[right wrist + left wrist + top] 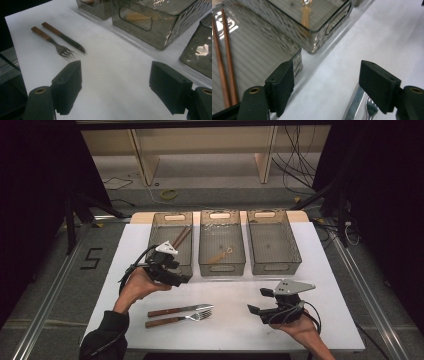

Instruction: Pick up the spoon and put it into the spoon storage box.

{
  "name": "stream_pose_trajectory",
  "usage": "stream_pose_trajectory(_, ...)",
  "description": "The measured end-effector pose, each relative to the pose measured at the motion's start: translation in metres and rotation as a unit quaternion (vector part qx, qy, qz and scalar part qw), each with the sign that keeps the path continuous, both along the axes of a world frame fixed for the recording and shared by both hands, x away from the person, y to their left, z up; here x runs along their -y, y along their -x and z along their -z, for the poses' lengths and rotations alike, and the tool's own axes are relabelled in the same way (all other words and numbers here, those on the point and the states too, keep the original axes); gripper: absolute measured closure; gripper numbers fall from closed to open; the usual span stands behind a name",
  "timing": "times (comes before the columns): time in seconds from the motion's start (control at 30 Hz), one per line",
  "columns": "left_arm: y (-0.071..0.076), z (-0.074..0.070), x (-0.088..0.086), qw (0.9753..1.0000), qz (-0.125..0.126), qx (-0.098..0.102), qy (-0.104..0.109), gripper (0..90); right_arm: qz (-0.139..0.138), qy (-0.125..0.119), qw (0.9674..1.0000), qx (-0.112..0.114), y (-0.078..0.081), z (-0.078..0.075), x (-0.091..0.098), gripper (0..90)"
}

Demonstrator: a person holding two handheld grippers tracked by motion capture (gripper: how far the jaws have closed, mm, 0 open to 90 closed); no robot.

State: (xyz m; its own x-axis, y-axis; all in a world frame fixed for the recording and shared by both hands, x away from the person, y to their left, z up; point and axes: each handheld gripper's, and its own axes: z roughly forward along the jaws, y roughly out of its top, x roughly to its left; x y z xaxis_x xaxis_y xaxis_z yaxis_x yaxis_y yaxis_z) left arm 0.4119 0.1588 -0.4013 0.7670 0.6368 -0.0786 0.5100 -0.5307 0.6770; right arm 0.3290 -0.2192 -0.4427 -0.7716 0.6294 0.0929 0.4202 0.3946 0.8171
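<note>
Lying side by side low in the middle of the high view, the knife [175,310] and the fork [179,319] rest on the white tabletop [235,330], wooden handles to the left of the frame, metal ends to the right. Behind them, across the centre of the frame, stand three clear smoky bins in a row: the left bin [170,222] holds two brown chopsticks [181,237], the middle bin [222,222] holds a small wooden spoon [220,255], and the right bin [295,255] stands beside it. Beyond the table, at the top of the frame, are pale wooden shelf legs and loose cables on a grey floor; a "5" is marked on the floor at the left.

Hovering over the near corner of the left bin, left of centre, the left gripper [177,279] has its jaws spread wide with nothing between them; in its own view the chopsticks lie at the far left and the fork tines show at the bottom right. At the lower right, the right gripper [257,302] hangs above bare tabletop, jaws likewise wide apart and holding nothing, well apart from the cutlery.
</note>
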Motion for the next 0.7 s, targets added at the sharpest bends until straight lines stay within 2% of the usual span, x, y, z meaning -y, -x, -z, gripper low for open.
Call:
stream_pose_trajectory(0.17,0.008,0.005,-0.005,0.9999,0.005,-0.008,-0.009,26.7,-0.001,0.001,1.0,0.001,0.001,0.0,0.0,27.0)
stream_pose_trajectory(0.43,0.014,0.014,-0.012,0.9988,0.01,-0.026,-0.039,26.8,-0.001,0.004,1.0,0.0,0.001,0.0,-0.001,27.0)
stream_pose_trajectory(0.57,0.019,0.02,-0.014,0.9975,0.016,-0.035,-0.059,27.3,-0.001,0.002,1.0,0.0,0.0,0.001,0.0,27.0)
stream_pose_trajectory(0.7,0.023,0.025,-0.018,0.9964,0.016,-0.047,-0.069,27.7,-0.001,0.002,1.0,0.0,0.001,0.0,0.0,27.1)
